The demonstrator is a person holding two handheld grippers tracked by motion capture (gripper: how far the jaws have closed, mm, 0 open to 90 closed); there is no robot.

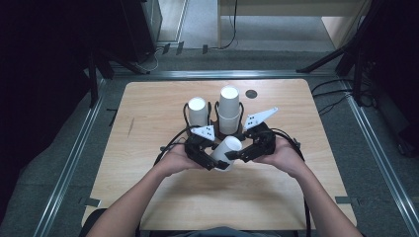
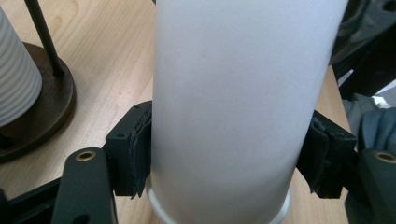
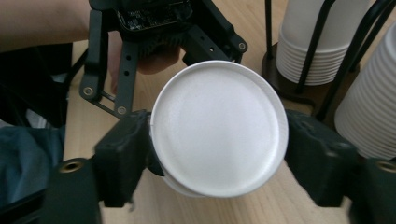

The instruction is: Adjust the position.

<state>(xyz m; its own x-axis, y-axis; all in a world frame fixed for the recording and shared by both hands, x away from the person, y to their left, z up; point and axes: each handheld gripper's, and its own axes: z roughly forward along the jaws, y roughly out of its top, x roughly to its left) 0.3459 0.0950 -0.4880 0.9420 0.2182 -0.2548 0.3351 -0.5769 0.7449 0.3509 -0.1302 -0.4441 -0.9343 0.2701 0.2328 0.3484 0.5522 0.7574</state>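
I had the paper cup [image 1: 226, 152] lifted just in front of the cup rack [image 1: 217, 129], lying sideways between both tools. My left gripper [image 1: 216, 161] was clamped around its wall, while my right gripper [image 1: 237, 155] pinched the closed base end, probably so I could pull nested cups apart above the bench [image 1: 148, 103].

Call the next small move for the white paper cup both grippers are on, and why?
Probably pull the two grippers apart along the cup's axis. The left gripper clamps the white paper cup across its wall near the rim; the right gripper grips its base end, where a second edge seems to show, so nested cups may be separating.
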